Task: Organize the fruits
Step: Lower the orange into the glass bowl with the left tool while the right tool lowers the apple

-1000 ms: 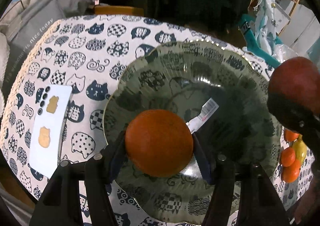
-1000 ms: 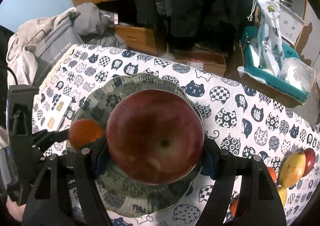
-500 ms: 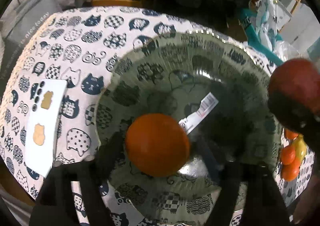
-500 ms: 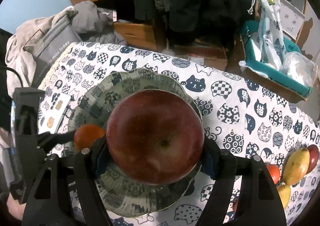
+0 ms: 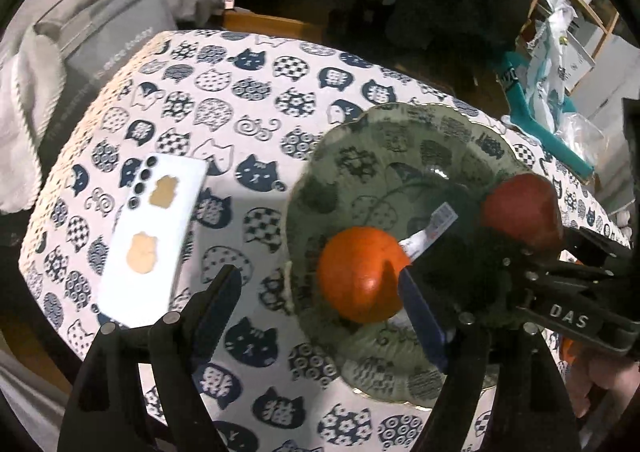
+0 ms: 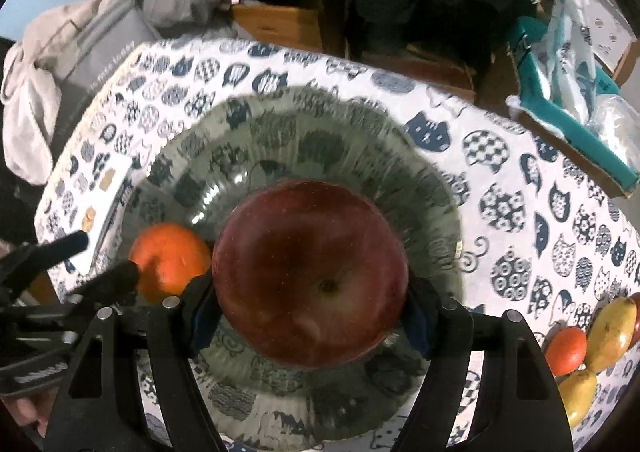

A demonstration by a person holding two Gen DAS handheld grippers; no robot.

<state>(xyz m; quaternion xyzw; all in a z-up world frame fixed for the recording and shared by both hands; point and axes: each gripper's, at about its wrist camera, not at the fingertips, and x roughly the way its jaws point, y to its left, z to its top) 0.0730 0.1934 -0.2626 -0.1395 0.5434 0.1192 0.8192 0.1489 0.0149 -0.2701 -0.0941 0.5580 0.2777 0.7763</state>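
A green glass plate (image 5: 384,140) with a gold rim sits on the cat-print tablecloth; it also shows in the right wrist view (image 6: 280,124). An orange (image 5: 360,276) lies in the plate, free of my left gripper (image 5: 316,292), which is open with its right finger beside the orange. The orange also shows in the right wrist view (image 6: 168,256). My right gripper (image 6: 308,312) is shut on a large red apple (image 6: 312,272) and holds it over the plate. The apple shows in the left wrist view (image 5: 520,212).
A white phone (image 5: 152,236) lies left of the plate. More fruit, a small orange (image 6: 566,348), yellow mangoes (image 6: 612,332) and a red fruit, lies at the table's right. A grey bag (image 5: 100,44) stands beyond the left edge, and a teal box (image 6: 568,108) beyond the right.
My left gripper has opened, let the orange go into the plate and shifted left. My right gripper has carried the apple lower, over the plate's middle.
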